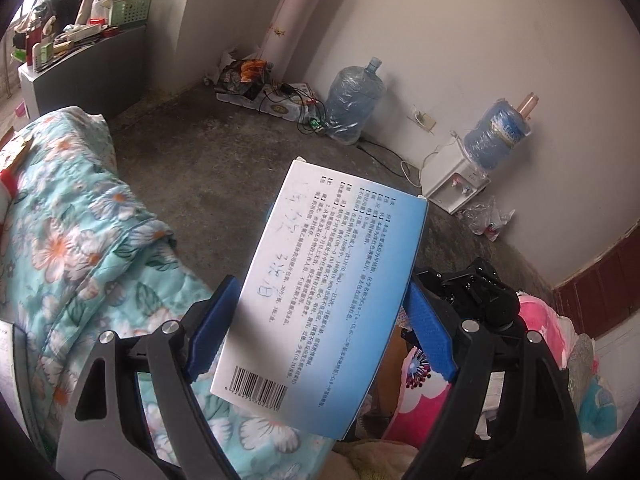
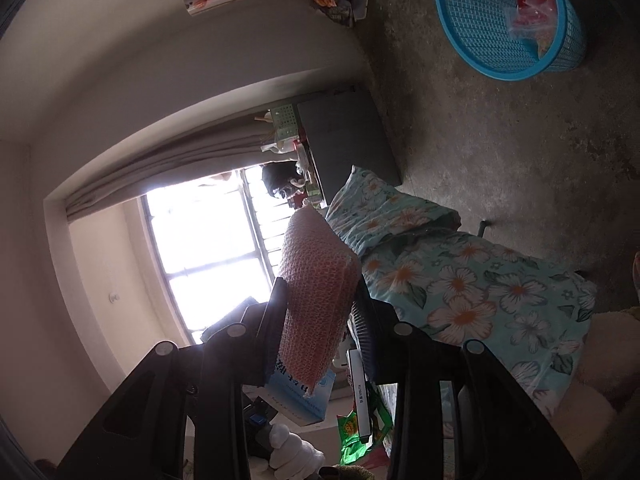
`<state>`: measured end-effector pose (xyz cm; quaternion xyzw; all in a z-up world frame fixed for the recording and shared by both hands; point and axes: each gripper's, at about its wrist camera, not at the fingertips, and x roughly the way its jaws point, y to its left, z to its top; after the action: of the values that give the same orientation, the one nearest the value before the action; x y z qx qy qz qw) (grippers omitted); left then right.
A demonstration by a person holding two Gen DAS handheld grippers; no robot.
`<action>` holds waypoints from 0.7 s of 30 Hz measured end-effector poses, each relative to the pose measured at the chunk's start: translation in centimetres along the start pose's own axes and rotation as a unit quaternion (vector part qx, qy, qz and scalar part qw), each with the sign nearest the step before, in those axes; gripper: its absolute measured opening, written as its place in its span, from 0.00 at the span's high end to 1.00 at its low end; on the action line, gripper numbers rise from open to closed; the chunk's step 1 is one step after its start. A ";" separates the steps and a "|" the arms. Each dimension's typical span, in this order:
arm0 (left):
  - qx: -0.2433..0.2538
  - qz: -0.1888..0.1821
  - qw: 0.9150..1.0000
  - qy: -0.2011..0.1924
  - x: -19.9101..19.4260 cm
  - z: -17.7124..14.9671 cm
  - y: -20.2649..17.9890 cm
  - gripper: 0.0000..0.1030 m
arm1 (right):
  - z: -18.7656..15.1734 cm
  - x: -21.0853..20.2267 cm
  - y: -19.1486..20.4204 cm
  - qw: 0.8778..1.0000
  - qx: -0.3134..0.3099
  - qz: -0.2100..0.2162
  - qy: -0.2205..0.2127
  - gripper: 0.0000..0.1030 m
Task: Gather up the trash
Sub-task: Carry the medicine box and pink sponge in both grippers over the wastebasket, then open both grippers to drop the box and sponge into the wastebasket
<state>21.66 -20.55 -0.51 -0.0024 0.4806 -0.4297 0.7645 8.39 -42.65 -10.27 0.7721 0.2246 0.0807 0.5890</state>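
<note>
Right gripper (image 2: 320,312) is clamped on a pink bubble-wrap pouch (image 2: 316,300), its long axis running straight out along the fingers. Outward from there, the blue basket (image 2: 472,52) sits on the bare floor (image 2: 500,160), beyond the far edge of the floral quilt (image 2: 460,292), well apart, some red scraps inside. Left gripper (image 1: 316,312) pinches a blue-and-white medicine box (image 1: 332,280) by its long sides, lengthwise too. Basket shows only for the right hand, likely first to drop.
</note>
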 end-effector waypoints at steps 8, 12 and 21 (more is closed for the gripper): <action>0.027 -0.021 0.998 0.047 7.6 2.8 -3.9 0.24 | 4.0 -3.6 -1.4 0.996 0.001 -0.035 -0.086 0.68; 0.037 -0.022 0.996 0.073 12.0 4.0 -4.8 0.24 | 6.4 -5.2 -1.6 0.987 -0.016 -0.083 -0.138 0.68; 0.074 -0.009 0.989 0.129 22.7 7.3 -7.5 0.24 | 13.6 -5.1 -2.8 0.973 -0.018 -0.145 -0.179 0.68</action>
<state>25.98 -43.19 -10.08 0.1054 0.5418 -0.4677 0.6904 8.44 -56.18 -16.20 0.7222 0.2234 -0.1411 0.6392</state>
